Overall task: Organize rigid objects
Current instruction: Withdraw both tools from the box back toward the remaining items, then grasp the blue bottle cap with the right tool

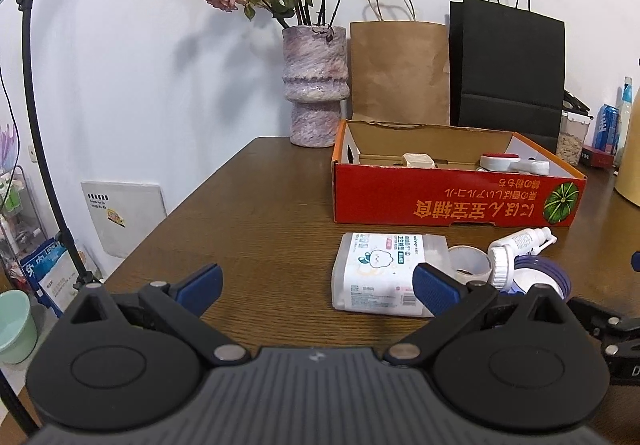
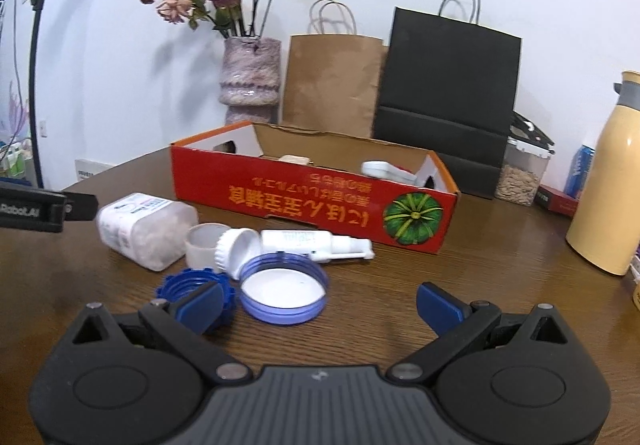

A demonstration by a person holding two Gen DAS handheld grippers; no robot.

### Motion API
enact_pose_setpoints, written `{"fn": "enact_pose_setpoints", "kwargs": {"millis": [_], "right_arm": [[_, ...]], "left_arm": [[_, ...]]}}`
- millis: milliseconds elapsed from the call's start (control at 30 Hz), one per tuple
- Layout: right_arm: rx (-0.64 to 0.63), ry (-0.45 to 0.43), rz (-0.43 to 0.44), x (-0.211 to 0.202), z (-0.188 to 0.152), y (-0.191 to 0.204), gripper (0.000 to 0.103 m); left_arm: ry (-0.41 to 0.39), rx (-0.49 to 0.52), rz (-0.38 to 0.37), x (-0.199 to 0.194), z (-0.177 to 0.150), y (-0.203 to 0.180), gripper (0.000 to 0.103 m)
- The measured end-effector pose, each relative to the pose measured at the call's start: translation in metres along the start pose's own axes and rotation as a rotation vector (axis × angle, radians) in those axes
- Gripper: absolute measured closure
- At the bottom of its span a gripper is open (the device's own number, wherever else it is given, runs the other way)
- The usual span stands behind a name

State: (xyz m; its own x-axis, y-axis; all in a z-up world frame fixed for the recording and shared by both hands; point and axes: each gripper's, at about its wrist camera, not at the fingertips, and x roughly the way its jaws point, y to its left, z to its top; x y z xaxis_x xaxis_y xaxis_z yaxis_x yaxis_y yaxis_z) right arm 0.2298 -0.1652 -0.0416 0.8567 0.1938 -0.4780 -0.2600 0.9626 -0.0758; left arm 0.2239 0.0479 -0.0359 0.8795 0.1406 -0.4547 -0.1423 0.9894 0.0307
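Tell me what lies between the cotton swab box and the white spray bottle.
A clear tape roll and a white ribbed cap lie between the cotton swab box and the spray bottle, clearest in the right wrist view.

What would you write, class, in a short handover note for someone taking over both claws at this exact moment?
Left claw: open, empty, hovering over the table beside the cotton swab box.
Right claw: open, empty, low over the table just behind the wide blue lid.
Done: a cream block and a red-and-white tool lie in the red carton.
Left, loose in front of the carton: swab box on its side, tape roll, white cap, spray bottle, wide blue lid, dark blue notched cap. The notched cap sits partly behind the right claw's left finger.
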Motion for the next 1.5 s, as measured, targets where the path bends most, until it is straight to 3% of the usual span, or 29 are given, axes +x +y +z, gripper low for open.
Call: {"fn": "enact_pose_setpoints", "kwargs": {"millis": [600, 800, 900, 1500], "right_arm": [[-0.004, 0.138, 0.156, 0.026, 0.006, 0.041, 0.016], [0.027, 0.187, 0.181, 0.042, 0.01, 0.047, 0.033], [0.03, 0.178, 0.179, 0.045, 0.013, 0.049, 0.05], [0.073, 0.045, 0.191, 0.024, 0.015, 0.036, 0.05]], "left_arm": [[-0.023, -0.01, -0.01, -0.007, 0.0, 0.031, 0.0], [-0.026, -0.042, -0.005, -0.008, 0.0, 0.041, 0.0], [-0.032, -0.032, -0.012, -0.011, -0.001, 0.039, 0.0], [0.019, -0.065, -0.024, 0.007, 0.001, 0.04, 0.0]]}}
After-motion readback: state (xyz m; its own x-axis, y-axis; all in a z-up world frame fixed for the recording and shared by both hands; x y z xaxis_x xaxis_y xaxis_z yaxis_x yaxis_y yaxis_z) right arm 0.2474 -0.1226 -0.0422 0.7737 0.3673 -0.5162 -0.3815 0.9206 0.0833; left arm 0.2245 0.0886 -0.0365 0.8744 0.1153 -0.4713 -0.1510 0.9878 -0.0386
